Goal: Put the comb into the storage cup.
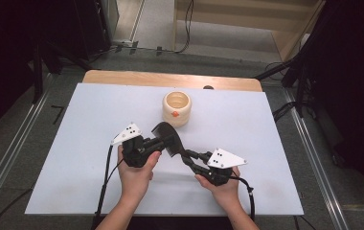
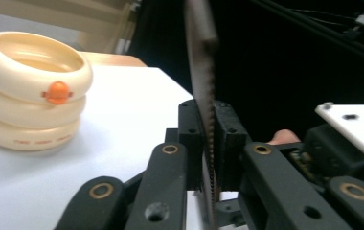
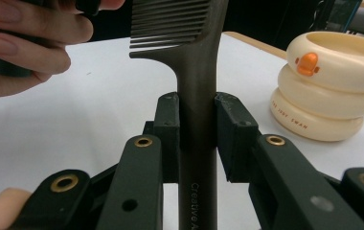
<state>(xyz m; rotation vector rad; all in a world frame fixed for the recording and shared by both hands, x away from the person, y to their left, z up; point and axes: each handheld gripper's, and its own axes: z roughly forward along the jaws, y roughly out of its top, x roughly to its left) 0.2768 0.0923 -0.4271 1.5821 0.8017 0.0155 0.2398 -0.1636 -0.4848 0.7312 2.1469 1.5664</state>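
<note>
Both claws pinch one dark comb (image 1: pixel 168 136) above the tabletop (image 1: pixel 74 143) middle, near the cream pot (image 1: pixel 176 108): right claw (image 3: pixel 197 129) on the handle, left claw (image 2: pixel 209 139) on the teeth. Handover step, I judge; next, one claw lets go.

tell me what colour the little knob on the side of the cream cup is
Orange; the knob on the cream cup shows best in the right gripper view.

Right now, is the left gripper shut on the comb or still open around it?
Shut on it. In the left gripper view the left gripper has both pads pressed against the comb, seen edge-on with its teeth between them.
</note>
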